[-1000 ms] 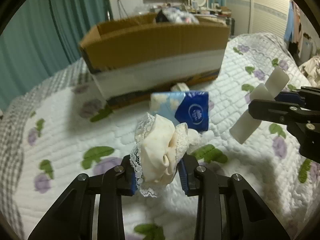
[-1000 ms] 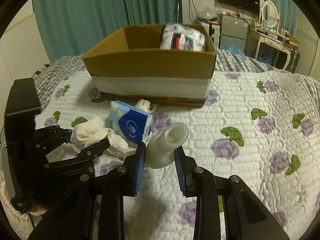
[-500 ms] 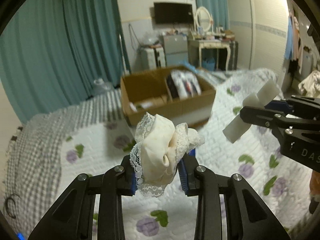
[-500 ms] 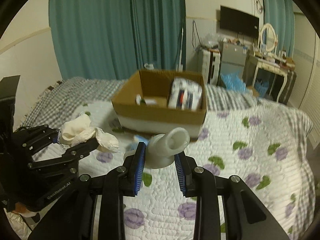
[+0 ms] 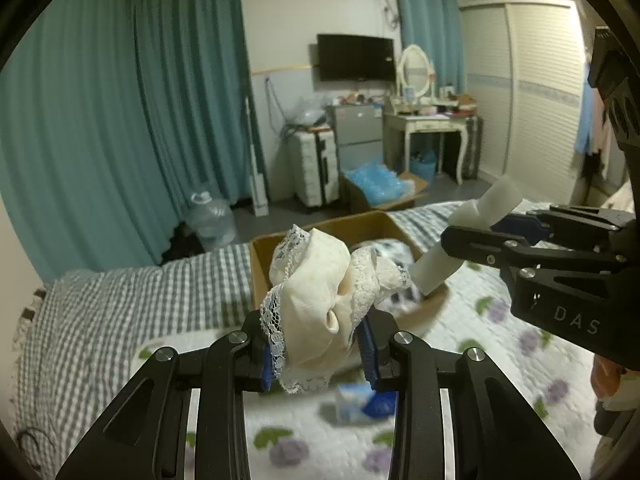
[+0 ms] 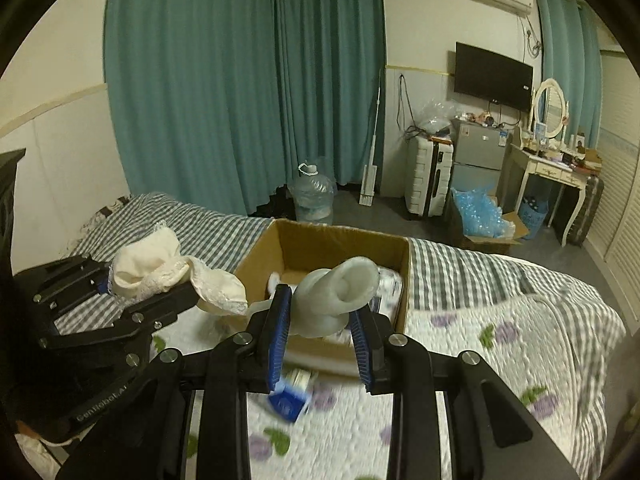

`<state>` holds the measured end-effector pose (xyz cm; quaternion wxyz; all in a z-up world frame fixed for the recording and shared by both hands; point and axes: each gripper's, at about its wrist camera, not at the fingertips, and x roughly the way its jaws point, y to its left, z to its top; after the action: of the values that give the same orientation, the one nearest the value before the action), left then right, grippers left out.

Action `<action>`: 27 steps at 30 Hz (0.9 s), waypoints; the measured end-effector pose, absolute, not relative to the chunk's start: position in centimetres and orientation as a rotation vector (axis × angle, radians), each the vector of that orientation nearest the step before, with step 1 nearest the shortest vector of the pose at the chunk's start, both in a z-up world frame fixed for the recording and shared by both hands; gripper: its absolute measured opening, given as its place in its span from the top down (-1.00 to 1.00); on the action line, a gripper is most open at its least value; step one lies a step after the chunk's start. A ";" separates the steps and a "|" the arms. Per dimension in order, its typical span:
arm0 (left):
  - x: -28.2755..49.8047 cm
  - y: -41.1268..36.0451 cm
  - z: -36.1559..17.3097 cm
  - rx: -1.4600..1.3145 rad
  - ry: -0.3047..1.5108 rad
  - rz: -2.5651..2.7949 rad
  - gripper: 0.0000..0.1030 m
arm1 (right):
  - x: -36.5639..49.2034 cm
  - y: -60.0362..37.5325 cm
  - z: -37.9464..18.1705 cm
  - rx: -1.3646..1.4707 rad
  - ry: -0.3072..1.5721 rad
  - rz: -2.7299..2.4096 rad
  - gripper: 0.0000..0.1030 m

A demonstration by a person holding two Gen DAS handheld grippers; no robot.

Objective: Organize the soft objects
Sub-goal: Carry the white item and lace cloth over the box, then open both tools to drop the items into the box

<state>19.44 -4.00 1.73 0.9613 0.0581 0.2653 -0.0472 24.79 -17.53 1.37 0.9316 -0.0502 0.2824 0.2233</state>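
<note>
holding a limp lace-trimmed cloth point(image 5: 316, 304), the left gripper point(image 5: 320, 344) clamps its bunched middle; right gripper point(image 6: 320, 344) pinches a squashy white tube point(image 6: 340, 296) above the box point(image 6: 340, 240)

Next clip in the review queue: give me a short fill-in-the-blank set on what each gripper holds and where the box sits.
1. The left gripper is shut on a cream cloth trimmed with ____.
2. The right gripper grips a white ____-shaped soft tube.
3. The open cardboard box sits on the ____.
4. On the quilt below the grippers lies a ____ tissue pack.

Missing words: lace; elbow; bed; blue
</note>
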 end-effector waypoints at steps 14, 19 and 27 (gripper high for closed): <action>33.3 -2.7 -5.6 0.103 0.601 -0.015 -0.56 | 41.2 -15.2 -5.7 -0.090 0.717 0.429 0.42; 34.0 -2.0 -6.5 0.082 0.619 -0.011 -0.56 | 41.6 -15.8 -5.6 -0.064 0.686 0.397 -0.58; 28.7 -0.9 -2.3 0.100 0.550 0.028 -0.57 | 35.2 -17.9 1.1 -0.032 0.564 0.352 -0.79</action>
<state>28.74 -0.91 -2.31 0.9611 0.0494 0.2715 0.0138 35.18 -17.90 1.11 0.9452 -0.0157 0.2767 0.1725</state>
